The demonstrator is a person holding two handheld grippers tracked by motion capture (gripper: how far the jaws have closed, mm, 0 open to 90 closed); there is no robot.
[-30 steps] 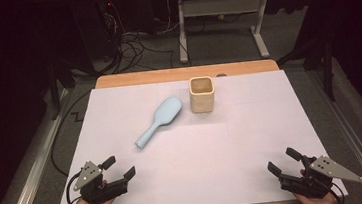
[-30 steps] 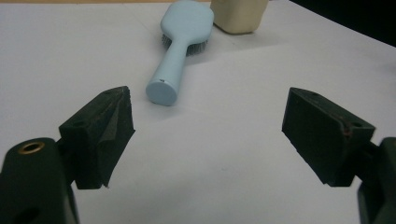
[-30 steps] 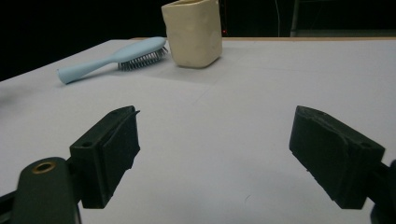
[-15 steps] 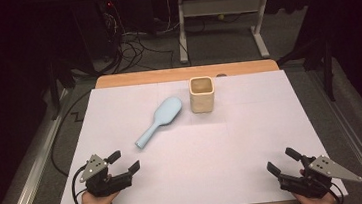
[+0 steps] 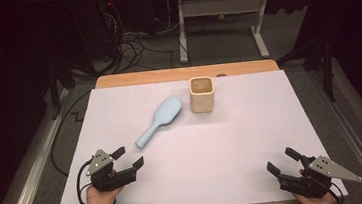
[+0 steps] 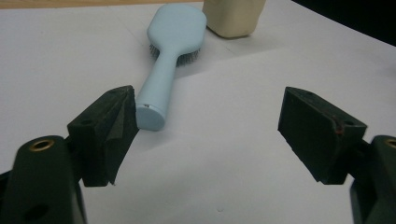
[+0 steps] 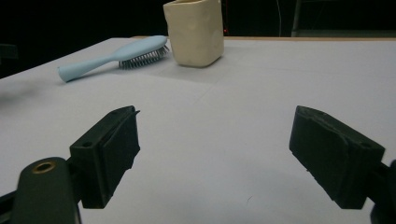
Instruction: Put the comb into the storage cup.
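A: Container status?

B: One cream square cup (image 5: 202, 94), upright, upper centre of the high view, on the white sheet covering the bench (image 5: 251, 125). The inside looks bare from above, though the bottom is dim. In the right gripper view it sits top centre; in the left gripper view just its base shows at the top edge.

A: Hairbrush?

B: Light blue hairbrush (image 5: 158, 120) just left of the cup, near it but apart. It lies bristles down, head toward the cup, handle running to the lower left of the high view. Nothing touches it.

A: Left side?

B: Left gripper (image 5: 127, 157) is at the lower left of the high view, held in the person's left hand (image 5: 98, 200), low over the sheet, pointing up and right toward the brush handle. Jaws are spread wide with nothing between them. In the left gripper view the handle end sits just beyond the left jaw, with a gap.

A: Right?

B: Right gripper (image 5: 282, 161) is at the lower right of the high view, well apart from both things, angled up and left. Jaws are also spread, holding nothing; its own view has bare sheet between them.
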